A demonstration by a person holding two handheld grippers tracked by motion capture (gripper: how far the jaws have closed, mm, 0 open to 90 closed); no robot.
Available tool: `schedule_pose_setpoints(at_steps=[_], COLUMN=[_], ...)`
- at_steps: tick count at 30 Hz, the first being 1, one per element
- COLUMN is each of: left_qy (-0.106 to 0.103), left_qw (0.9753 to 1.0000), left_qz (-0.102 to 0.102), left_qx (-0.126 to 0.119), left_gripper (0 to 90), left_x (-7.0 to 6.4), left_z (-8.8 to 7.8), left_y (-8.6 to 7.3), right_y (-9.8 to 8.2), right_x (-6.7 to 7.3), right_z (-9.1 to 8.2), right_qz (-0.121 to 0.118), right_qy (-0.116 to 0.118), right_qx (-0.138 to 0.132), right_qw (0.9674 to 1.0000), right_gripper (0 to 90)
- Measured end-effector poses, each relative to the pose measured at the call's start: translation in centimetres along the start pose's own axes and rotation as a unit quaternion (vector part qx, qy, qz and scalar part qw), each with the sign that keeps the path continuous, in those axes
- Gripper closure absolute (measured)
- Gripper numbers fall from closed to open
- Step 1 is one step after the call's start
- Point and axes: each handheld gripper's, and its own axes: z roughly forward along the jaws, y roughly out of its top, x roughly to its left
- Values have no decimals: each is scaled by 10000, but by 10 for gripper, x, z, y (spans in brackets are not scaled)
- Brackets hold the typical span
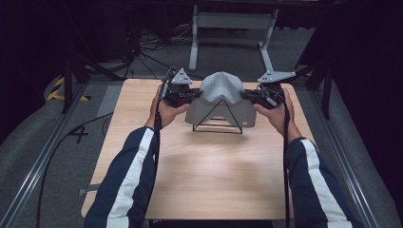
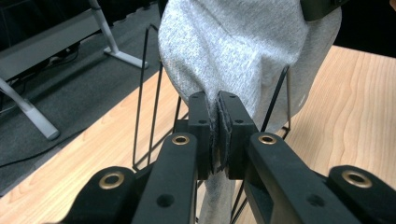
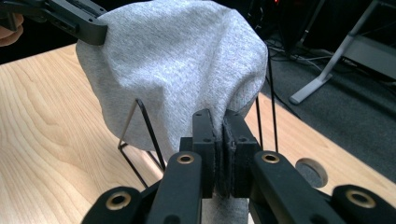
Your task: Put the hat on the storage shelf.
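A grey cloth (image 1: 221,97) is draped over a black wire stand (image 1: 217,124) at the far middle of the wooden table (image 1: 190,175). My left gripper (image 1: 194,94) is shut on the cloth's left edge. My right gripper (image 1: 247,95) is shut on its right edge. In the left gripper view the grey cloth (image 2: 243,51) is pinched between the black jaws of my left gripper (image 2: 218,105), with the wire stand (image 2: 149,93) behind. The right gripper view has the cloth (image 3: 177,60) bulging over the stand (image 3: 140,140) and clamped in my right gripper (image 3: 220,121); the left gripper (image 3: 91,30) holds the far edge.
A grey metal table frame (image 1: 233,28) stands on the floor beyond the table, with cables (image 1: 142,47) lying to its left. Rails (image 1: 38,161) run along both sides of the table. A round hole (image 3: 312,171) is set in the tabletop near the right gripper.
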Motion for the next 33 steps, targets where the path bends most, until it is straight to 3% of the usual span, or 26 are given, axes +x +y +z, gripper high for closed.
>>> schedule_pose_setpoints(at_steps=[11,18,20,23,33], left_qy=[47,32,18,44,-17], left_qw=[9996,9989,9986,9978,9969], left_qz=[-98,21,-26,91,-13], left_qx=[271,475,526,652,791], left_gripper=[847,846,846,846,846], left_x=[-1,-5,-7,-9,-10], left_z=[14,25,29,36,50], left_y=[-29,-40,-43,-46,-57], right_y=[-28,-47,-51,-58,-71], right_x=[2,5,5,3,2], right_z=[16,29,32,37,47], right_qz=[117,197,200,238,396], right_qy=[95,108,99,83,136], right_qx=[226,442,500,595,591], right_qw=[9996,9988,9985,9979,9974], right_gripper=[850,849,849,849,848])
